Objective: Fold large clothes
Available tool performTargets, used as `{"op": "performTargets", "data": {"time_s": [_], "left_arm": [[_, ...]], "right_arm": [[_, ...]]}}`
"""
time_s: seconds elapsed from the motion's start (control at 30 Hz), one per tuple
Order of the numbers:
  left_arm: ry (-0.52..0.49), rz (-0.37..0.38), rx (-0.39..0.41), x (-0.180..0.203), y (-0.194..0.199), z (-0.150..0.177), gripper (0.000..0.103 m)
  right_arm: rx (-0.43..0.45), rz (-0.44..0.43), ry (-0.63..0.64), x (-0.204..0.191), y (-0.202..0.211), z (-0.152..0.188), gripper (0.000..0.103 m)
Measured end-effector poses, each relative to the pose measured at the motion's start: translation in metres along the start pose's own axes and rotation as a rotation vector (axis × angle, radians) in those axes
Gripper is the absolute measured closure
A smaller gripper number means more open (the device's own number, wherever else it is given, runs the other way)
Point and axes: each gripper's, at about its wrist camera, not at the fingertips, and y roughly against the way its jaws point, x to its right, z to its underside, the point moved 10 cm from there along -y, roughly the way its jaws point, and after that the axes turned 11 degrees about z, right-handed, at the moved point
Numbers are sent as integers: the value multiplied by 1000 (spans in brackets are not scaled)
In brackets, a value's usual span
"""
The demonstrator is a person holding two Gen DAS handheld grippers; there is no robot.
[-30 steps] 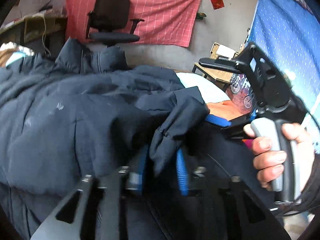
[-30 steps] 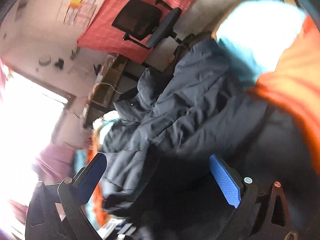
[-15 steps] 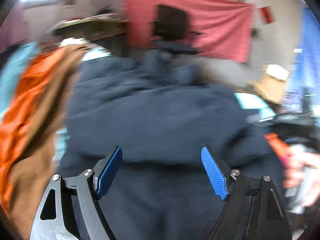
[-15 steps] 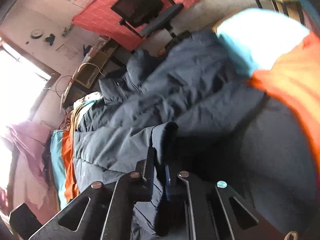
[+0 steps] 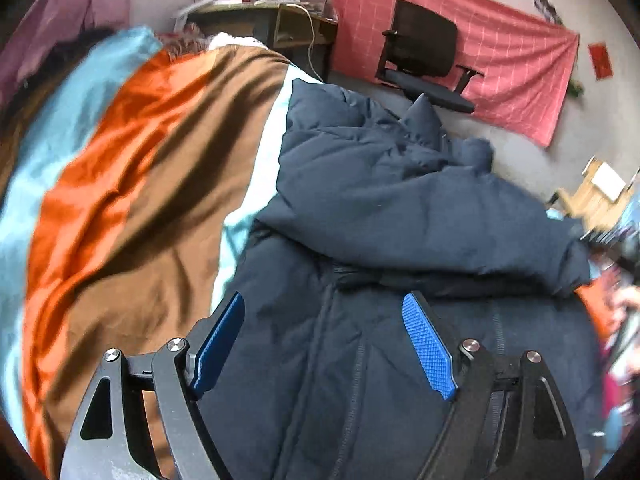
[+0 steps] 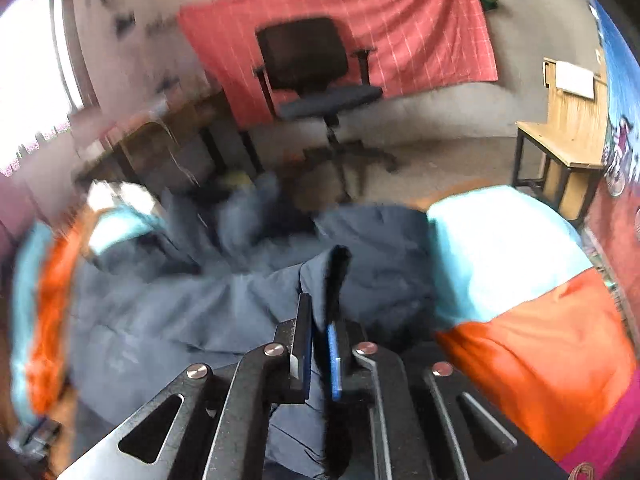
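A dark navy padded jacket [image 5: 400, 208] lies spread over a bed, covering the bed's right-hand part as the left wrist camera sees it, with one sleeve folded across its body toward the right edge. Under it is a striped bedspread [image 5: 132, 184] in orange, brown and pale blue, bare along the bed's left side.

The left gripper [image 5: 324, 340] hovers over the jacket's lower front with its jaws wide apart and nothing between the blue pads — they have just been opening. The right gripper [image 6: 319, 354] has its jaws pinched almost together on a fold of the jacket's cloth (the end of the sleeve, by the look of it), which stands up between the pads.

Beyond the far edge of the bed stands a black office chair [image 6: 316, 76] before a red cloth [image 6: 360, 20] hung on the wall. A dark desk [image 5: 264, 24] sits near the bed's far left corner, a light wooden table [image 6: 560, 128] off to the right. A blurred hand [image 5: 624, 312] shows at the right edge of the left wrist view.
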Motion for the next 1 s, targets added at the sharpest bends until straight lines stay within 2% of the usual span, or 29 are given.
{"op": "performTargets", "data": {"time_s": [0.03,0.1,0.17,0.23,0.33,0.43,0.47,0.5,0.53,0.57,0.7,0.77,0.87,1.0], "left_arm": [[13,18,11,0,3,-3,26],[17,29,27,4,6,-13,25],[-3,50,43,14,3,-26,24],[-63,37,58,28,-5,-40,24],[-125,31,51,48,-28,-57,24],[-78,115,33,58,-47,-66,24],[-65,150,33,62,-53,-70,24],[-68,147,31,63,-59,-72,24],[-75,138,29,62,-64,-73,24],[-92,120,11,59,-75,-71,24],[-135,92,-90,48,-107,-54,23],[-171,89,-74,48,-112,-47,23],[-250,42,-49,48,-118,-36,23],[-262,24,-48,46,-127,-30,22]], "right_arm": [[-28,15,21,-2,-7,8,91],[-65,27,49,-4,-13,19,78],[-41,48,53,-4,-8,19,44],[27,90,64,-5,5,13,25],[122,98,157,-23,20,4,24],[135,-20,252,-58,22,8,26],[120,-65,289,-72,19,15,38],[101,-96,311,-82,15,21,45],[85,-111,322,-87,12,25,59],[68,-119,333,-93,7,30,62],[30,-105,344,-100,-20,37,62],[-9,-112,329,-96,-34,42,62],[-63,-162,290,-93,-51,57,61],[-73,-168,285,-92,-61,70,61]]}}
